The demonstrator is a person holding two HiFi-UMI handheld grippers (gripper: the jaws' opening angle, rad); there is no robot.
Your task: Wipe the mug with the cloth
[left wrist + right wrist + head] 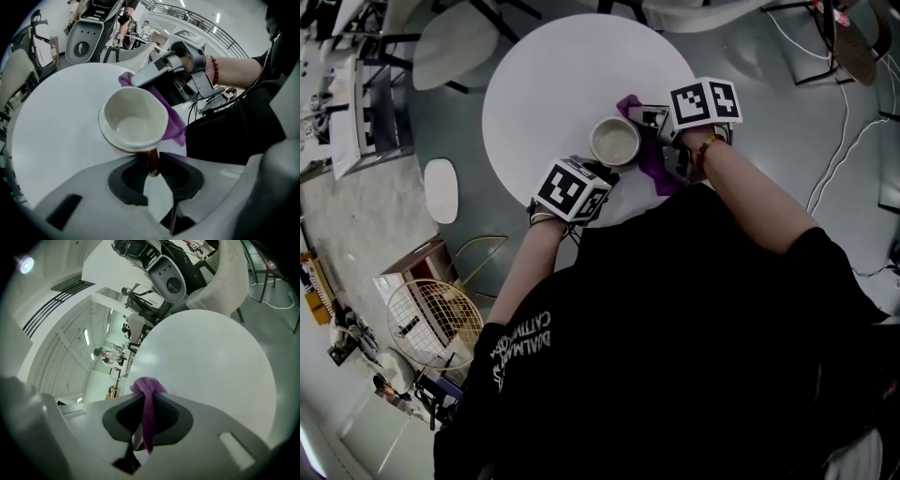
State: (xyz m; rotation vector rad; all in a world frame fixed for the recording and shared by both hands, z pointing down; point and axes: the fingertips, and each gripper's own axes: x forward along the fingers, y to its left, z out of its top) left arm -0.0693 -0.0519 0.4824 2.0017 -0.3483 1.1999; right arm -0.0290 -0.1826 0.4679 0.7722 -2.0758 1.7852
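pinching mug handle (153,162), cloth (148,405) between right fingers (170,417)

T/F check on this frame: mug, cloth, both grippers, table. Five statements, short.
1. The left gripper grips the cream-lined ceramic mug by its brown handle. True.
2. The right gripper is empty, fingers apart. False: its fingers are pinched on the purple cloth.
3. The mug is full of liquid. False: its inside is bare and empty.
4. The purple cloth hangs at the side of the mug that faces the right gripper. True.
5. A second mug stands on the round white table. False: there is only one mug, and the rest of the tabletop in view holds nothing else.
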